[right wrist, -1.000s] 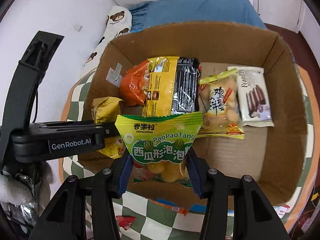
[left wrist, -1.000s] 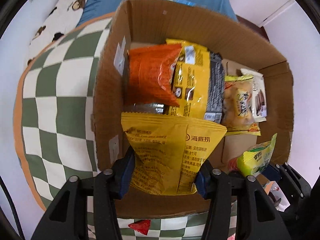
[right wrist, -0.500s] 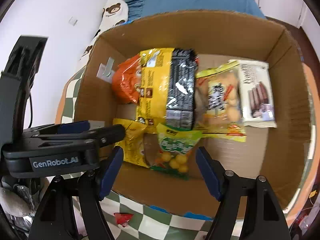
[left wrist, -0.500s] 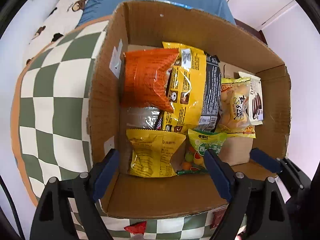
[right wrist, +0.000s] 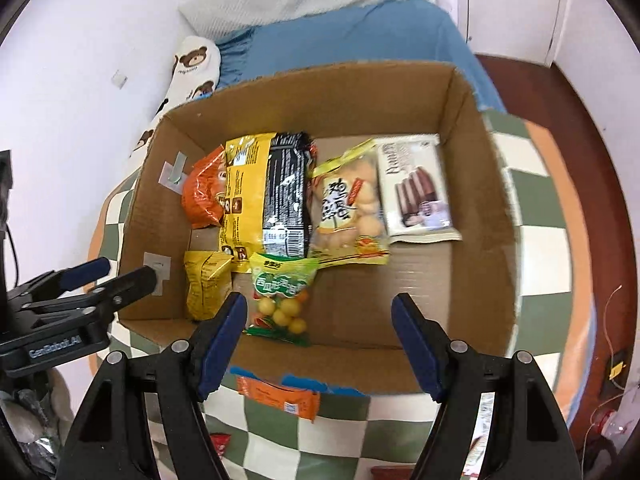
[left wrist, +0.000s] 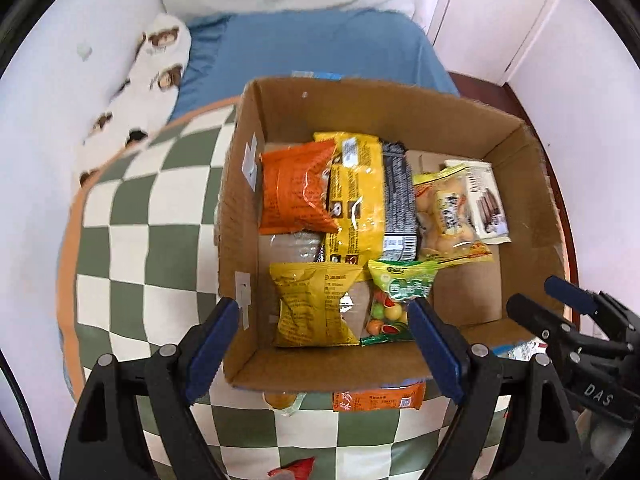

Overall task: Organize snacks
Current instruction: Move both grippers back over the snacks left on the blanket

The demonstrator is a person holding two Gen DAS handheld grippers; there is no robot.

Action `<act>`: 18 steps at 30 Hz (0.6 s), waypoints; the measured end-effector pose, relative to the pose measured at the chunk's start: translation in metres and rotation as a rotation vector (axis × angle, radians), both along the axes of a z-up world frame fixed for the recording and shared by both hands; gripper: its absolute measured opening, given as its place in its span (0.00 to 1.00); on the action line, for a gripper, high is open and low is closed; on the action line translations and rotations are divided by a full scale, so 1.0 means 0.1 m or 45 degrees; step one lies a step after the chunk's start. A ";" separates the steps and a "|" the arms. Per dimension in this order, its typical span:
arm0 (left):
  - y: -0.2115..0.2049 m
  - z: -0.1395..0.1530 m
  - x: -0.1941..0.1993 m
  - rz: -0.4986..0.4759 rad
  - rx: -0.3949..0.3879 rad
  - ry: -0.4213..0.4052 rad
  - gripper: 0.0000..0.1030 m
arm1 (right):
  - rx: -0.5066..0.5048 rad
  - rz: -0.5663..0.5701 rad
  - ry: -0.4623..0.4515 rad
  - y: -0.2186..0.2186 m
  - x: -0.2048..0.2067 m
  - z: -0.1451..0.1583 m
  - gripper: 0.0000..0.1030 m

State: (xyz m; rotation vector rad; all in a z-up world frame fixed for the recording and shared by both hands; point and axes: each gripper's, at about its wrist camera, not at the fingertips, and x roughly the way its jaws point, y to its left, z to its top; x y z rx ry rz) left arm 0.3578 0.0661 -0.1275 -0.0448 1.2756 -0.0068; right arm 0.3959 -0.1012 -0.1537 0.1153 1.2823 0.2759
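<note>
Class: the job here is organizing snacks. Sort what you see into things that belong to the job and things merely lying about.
Belongs to the job:
brown cardboard box
small yellow snack bag
green candy pouch
orange snack packet on the cloth

Just lying about:
green-and-white checkered cloth
bear-print white pillow
blue blanket

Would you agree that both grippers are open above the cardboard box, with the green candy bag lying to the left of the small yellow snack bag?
Not quite: the green candy bag lies to the right of the small yellow snack bag, as the left wrist view shows. The rest holds: left gripper and right gripper are both open above the brown cardboard box.
</note>
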 end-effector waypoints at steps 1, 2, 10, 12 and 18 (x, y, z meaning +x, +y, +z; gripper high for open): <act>-0.03 0.05 -0.07 -0.011 0.004 -0.031 0.84 | -0.014 -0.002 -0.030 -0.02 -0.06 0.05 0.75; -0.05 0.09 -0.12 -0.018 0.009 -0.056 0.84 | -0.025 -0.007 -0.054 -0.03 -0.11 0.10 0.75; -0.18 0.48 -0.59 -0.046 0.004 -0.231 0.84 | -0.054 -0.030 -0.233 -0.15 -0.59 0.51 0.75; -0.21 0.58 -0.70 -0.057 -0.021 -0.257 0.84 | -0.060 -0.029 -0.276 -0.17 -0.72 0.62 0.75; -0.28 0.84 -0.94 -0.071 -0.055 -0.342 0.84 | -0.060 -0.040 -0.389 -0.21 -1.04 0.94 0.75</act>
